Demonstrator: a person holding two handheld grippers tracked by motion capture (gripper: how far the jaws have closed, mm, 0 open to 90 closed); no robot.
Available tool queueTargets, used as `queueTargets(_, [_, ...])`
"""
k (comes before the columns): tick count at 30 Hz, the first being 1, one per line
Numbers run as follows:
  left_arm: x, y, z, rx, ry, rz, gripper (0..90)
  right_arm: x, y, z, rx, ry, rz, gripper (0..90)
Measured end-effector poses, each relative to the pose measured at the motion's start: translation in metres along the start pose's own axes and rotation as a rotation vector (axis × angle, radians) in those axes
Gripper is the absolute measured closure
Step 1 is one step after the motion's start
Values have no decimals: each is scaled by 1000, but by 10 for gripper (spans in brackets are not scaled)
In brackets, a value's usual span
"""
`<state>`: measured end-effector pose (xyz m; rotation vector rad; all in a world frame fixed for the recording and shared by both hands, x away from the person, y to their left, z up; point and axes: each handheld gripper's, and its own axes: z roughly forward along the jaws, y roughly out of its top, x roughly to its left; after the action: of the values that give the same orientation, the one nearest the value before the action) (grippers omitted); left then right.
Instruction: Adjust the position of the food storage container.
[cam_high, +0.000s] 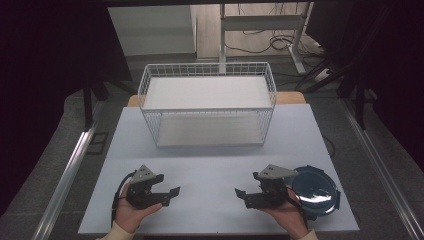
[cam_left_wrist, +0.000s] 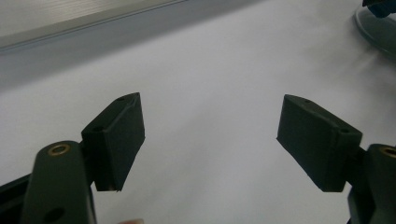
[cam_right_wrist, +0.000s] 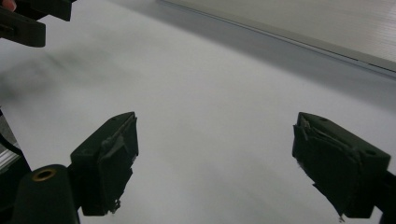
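My left gripper (cam_high: 169, 186) rests in a hand on the near left of the pale table (cam_high: 210, 150), its jaws pointing right. It is open and holds nothing (cam_left_wrist: 210, 135). Facing it from the near right is my right gripper (cam_high: 246, 185), also open and empty (cam_right_wrist: 215, 154). A round dark-blue lid-like dish (cam_high: 315, 192) lies just right of the right hand, near the table's front right corner. Its edge (cam_left_wrist: 378, 28) appears at the top right of the left gripper view. The left gripper's black body (cam_right_wrist: 28, 18) shows at the top left of the right gripper view.
A white wire basket (cam_high: 207, 105) stands at the back middle of the table, with a white panel across its top. A bare strip of table lies between the basket and the grippers. Metal rails (cam_high: 65, 175) run along both sides of the table on the floor.
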<state>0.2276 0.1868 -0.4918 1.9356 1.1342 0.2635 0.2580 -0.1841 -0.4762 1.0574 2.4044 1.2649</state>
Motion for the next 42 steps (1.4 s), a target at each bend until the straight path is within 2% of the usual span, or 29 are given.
queueTargets(9, [0, 1, -2, -4, -4, 0, 226, -1, 3, -4, -5, -3, 19, 171])
queueTargets(13, [1, 1, -2, -4, -5, 1, 226, -2, 5, -8, -9, -11, 13, 185])
queueTargets(17, [1, 1, -1, 2, -3, -6, 226, -1, 7, -13, 0, -18, -13, 201])
queueTargets(21, [1, 1, -2, -6, -2, -14, 227, -2, 9, -18, 0, -20, -6, 217])
queueTargets(25, [1, 2, -3, -8, 3, -7, 227, -5, 11, -25, 6, -31, 6, 237])
queueTargets(30, [2, 1, -2, -9, 15, -13, 229, -13, 13, -35, 20, -65, 9, 255])
queueTargets(39, [1, 2, -3, -10, 11, -11, 229, -25, 14, -50, 17, -84, 36, 266])
queueTargets(42, [2, 2, -3, -9, 8, -12, 229, -31, 12, -57, 19, -108, 39, 274])
